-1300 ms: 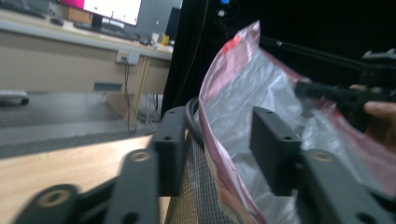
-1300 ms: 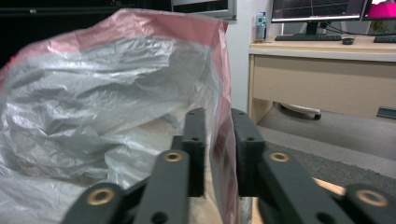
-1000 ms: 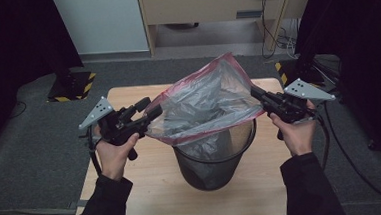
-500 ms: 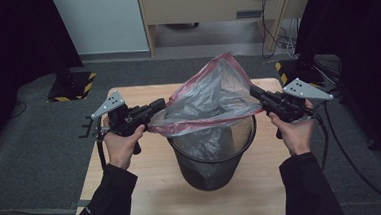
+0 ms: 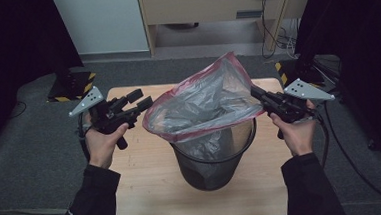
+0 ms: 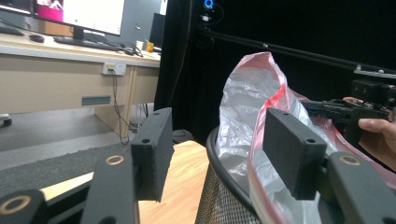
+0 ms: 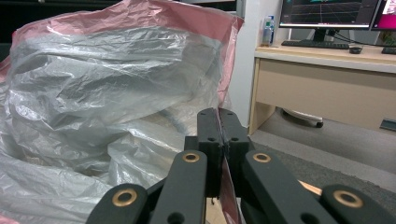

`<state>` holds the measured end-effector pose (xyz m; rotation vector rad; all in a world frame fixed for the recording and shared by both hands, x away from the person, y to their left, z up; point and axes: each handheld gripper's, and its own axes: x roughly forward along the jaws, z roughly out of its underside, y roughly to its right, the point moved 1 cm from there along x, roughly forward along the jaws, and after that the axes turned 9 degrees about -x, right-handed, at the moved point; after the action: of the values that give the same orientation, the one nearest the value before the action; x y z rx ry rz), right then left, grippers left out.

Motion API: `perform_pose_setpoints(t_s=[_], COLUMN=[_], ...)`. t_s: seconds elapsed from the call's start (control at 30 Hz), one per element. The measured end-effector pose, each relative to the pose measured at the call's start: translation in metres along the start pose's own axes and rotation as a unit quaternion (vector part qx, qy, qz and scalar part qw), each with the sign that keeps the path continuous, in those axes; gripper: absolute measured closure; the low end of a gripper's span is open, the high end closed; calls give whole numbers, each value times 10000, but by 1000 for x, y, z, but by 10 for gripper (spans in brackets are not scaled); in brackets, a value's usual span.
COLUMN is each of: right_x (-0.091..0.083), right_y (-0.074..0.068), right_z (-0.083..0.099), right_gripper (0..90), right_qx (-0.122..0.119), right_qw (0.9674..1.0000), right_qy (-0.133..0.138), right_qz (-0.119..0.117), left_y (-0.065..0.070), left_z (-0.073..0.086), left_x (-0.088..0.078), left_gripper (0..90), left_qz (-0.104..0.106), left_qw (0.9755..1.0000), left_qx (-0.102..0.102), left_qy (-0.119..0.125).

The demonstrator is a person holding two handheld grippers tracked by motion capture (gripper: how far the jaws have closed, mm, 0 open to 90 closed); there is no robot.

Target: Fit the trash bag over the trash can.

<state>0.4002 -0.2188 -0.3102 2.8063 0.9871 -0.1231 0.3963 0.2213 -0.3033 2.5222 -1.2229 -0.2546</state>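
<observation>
Left gripper (image 5: 142, 101) at about 9 o'clock from the bag (image 5: 206, 104), held just beside its red-edged rim; jaws just opened, standing apart with nothing pinched between them. In the left gripper view, one pad (image 6: 292, 154) in front of the bag's rim, the other pad over bare tabletop (image 6: 187, 182), whether the plastic touches the near pad hard to tell.

Bag sitting in a dark mesh bin (image 5: 214, 158) at the middle of the wooden tabletop (image 5: 148, 180), lower part tucked inside the bin, upper part puffed up above it. Clear, crinkled plastic with a pinkish-red band along the mouth, peak rising toward 12 o'clock.

Right gripper (image 5: 256, 94) at about 3 o'clock from the bag, jaws clamped tight on the red rim, thin plastic edge (image 7: 219, 135) squeezed between the two pads, pulling that side taut.
</observation>
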Motion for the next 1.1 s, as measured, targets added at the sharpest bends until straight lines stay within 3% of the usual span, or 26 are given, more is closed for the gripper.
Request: perform_pose_setpoints(t_s=[0.13,0.27,0.37,0.47,0.53,0.6,0.67,0.73,0.83,0.87,0.93,1.03,1.1], right_x=[2,4,5,5,4,2,-1,-4,-8,-10,-10,-9,-7], right_y=[-1,-3,-3,-3,-3,-1,2,5,8,9,11,10,9], right_z=[0,0,0,1,2,4,7,11,19,22,29,33,33], right_gripper=[893,893,893,893,895,898,900,900,900,900,900,887,780], right_qx=[-27,-29,-70,-72,-19,14,96,133,169,141,157,160,166], right_qw=[10000,10000,10000,10000,10000,10000,9999,9998,9994,9989,9981,9983,9987], right_qy=[-6,-6,-2,-26,-4,-24,-53,-142,-308,-438,-592,-567,-478], right_qz=[-46,-64,-56,-57,-72,-51,-31,12,9,46,106,47,34], left_y=[4,6,11,15,18,17,14,9,2,1,-1,-1,-1], left_z=[-3,2,10,14,14,15,16,19,29,33,38,42,41], left_x=[17,35,41,42,40,35,30,24,18,17,15,16,16], left_gripper=[403,427,583,820,897,900,900,900,900,900,900,897,832], left_qz=[237,468,570,542,270,-113,-493,-979,-1387,-1455,-1458,-1299,-1129], left_qw=[9994,9972,9952,9945,9955,9970,9969,9934,9868,9852,9848,9881,9915], left_qx=[81,153,144,204,237,148,33,-15,-33,-54,-153,-86,-121], left_qy=[-217,-561,-783,-876,-879,-746,-607,-602,-832,-903,-929,-819,-637])
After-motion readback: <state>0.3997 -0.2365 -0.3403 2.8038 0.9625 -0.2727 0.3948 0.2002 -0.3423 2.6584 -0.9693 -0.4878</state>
